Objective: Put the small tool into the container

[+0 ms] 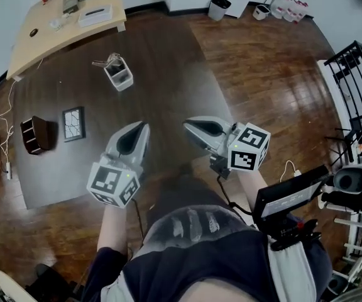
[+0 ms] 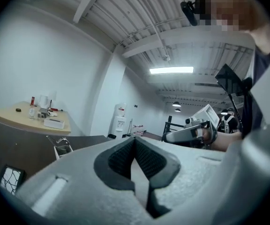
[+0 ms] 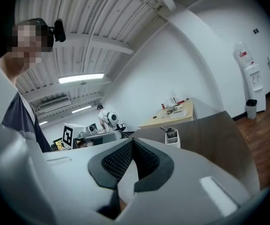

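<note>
A small white container [image 1: 120,75] stands on the dark table [image 1: 156,68], well ahead of both grippers. A small metal tool [image 1: 104,61] rests at its far end and sticks out over the rim. The left gripper view shows the container [image 2: 63,149] and tool [image 2: 55,139] at the left; in the right gripper view the container [image 3: 172,136] sits ahead, right of centre. My left gripper [image 1: 141,126] and right gripper [image 1: 188,126] hover side by side near the table's near edge, both shut and empty. The pads meet at each tip: left gripper [image 2: 135,140], right gripper [image 3: 132,142].
On the table's left lie a brown box [image 1: 35,134] and a dark framed tile [image 1: 73,123]. Behind it stands a light wooden desk [image 1: 39,35] with a white box [image 1: 95,14] and clutter. A bin [image 1: 219,7] is at the back wall, a black rack [image 1: 360,80] at the right.
</note>
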Action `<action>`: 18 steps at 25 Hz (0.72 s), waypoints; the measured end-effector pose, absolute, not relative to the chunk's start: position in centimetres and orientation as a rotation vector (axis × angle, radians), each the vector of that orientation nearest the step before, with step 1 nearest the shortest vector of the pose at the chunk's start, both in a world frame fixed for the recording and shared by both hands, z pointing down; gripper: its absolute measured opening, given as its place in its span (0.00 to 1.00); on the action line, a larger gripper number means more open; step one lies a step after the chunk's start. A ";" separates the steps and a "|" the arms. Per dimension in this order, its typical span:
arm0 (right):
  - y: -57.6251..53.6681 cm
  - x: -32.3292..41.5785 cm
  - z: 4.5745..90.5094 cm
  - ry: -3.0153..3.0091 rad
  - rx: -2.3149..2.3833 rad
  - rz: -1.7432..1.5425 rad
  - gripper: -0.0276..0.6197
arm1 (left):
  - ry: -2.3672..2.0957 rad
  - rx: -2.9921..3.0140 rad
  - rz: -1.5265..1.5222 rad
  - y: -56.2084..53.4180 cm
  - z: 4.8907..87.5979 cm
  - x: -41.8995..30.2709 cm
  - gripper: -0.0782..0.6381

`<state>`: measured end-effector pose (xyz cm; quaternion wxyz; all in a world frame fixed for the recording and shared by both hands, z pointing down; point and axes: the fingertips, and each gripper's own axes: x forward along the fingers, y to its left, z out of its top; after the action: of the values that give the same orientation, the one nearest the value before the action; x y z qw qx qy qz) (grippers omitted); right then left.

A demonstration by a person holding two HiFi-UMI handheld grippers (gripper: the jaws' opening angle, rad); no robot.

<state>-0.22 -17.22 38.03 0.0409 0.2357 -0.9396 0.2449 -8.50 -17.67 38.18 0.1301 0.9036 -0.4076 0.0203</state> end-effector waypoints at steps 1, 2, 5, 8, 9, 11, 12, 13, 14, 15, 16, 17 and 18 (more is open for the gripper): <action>-16.7 0.0 38.3 -2.856 0.754 0.750 0.05 | -1.154 2.645 0.056 -17.3 38.4 -8.1 0.11; -16.4 0.4 38.5 -2.837 0.791 0.750 0.05 | -1.119 2.665 0.050 -17.1 38.6 -7.6 0.11; -15.7 1.9 38.1 -2.813 0.903 0.739 0.05 | -1.027 2.697 0.016 -17.1 38.7 -5.8 0.11; -14.7 4.4 37.2 -2.812 1.020 0.725 0.05 | -0.927 2.734 0.002 -16.9 38.6 -3.2 0.11; -14.3 5.6 37.0 -2.811 1.066 0.725 0.05 | -0.884 2.752 0.002 -16.6 38.4 -2.1 0.11; -13.2 8.2 36.7 -2.809 1.163 0.731 0.05 | -0.801 2.789 0.011 -16.0 38.1 0.4 0.11; -12.6 9.6 36.6 -2.807 1.210 0.736 0.05 | -0.764 2.806 0.021 -15.6 37.9 1.8 0.11; -12.0 11.0 36.5 -2.805 1.254 0.740 0.05 | -0.729 2.822 0.033 -15.2 37.7 3.2 0.11; -11.3 12.5 36.4 -2.802 1.293 0.742 0.05 | -0.697 2.835 0.047 -14.8 37.6 4.7 0.11; -10.6 13.9 36.4 -2.800 1.328 0.745 0.05 | -0.667 2.848 0.063 -14.2 37.5 6.2 0.11; -9.9 15.4 36.4 -2.799 1.360 0.747 0.05 | -0.642 2.864 0.080 -13.6 37.5 7.8 0.11; -9.1 16.9 36.5 -2.797 1.390 0.748 0.05 | -0.622 2.886 0.099 -12.9 37.5 9.4 0.11; -8.5 18.6 36.6 -2.791 1.418 0.748 0.05 | -0.607 2.916 0.123 -12.2 37.6 11.2 0.11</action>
<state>18.55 -8.46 36.61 -0.0386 0.4401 -0.8665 0.2323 11.21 -12.15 37.57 0.0803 0.9750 -0.2029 0.0411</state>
